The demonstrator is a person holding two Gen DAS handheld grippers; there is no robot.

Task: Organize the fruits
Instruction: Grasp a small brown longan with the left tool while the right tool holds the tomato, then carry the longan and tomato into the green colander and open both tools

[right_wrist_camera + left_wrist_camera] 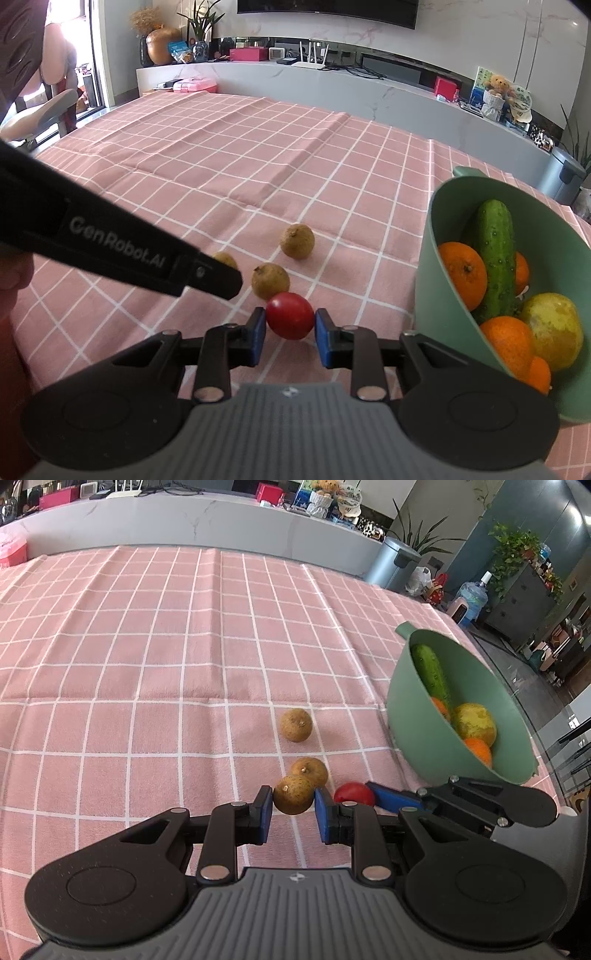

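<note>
Three brown longans lie on the pink checked cloth. My left gripper [293, 804] is shut on the nearest longan [293, 795]; a second longan [309, 771] touches it behind, and a third longan [295, 725] lies farther off. My right gripper [290, 325] is shut on a red tomato [290, 315], which also shows in the left wrist view [354, 794]. A green bowl [413, 709] [436, 288] at the right holds a cucumber [495, 251], oranges [463, 273] and a yellow-green fruit [556, 328]. In the right wrist view the left gripper's arm [122, 247] hides most of the held longan [226, 260].
The table edge runs just right of the bowl. A white marble counter [332, 85] stands behind the table, with a grey bin [395, 561] at its end. Open pink cloth [147, 646] stretches left and far.
</note>
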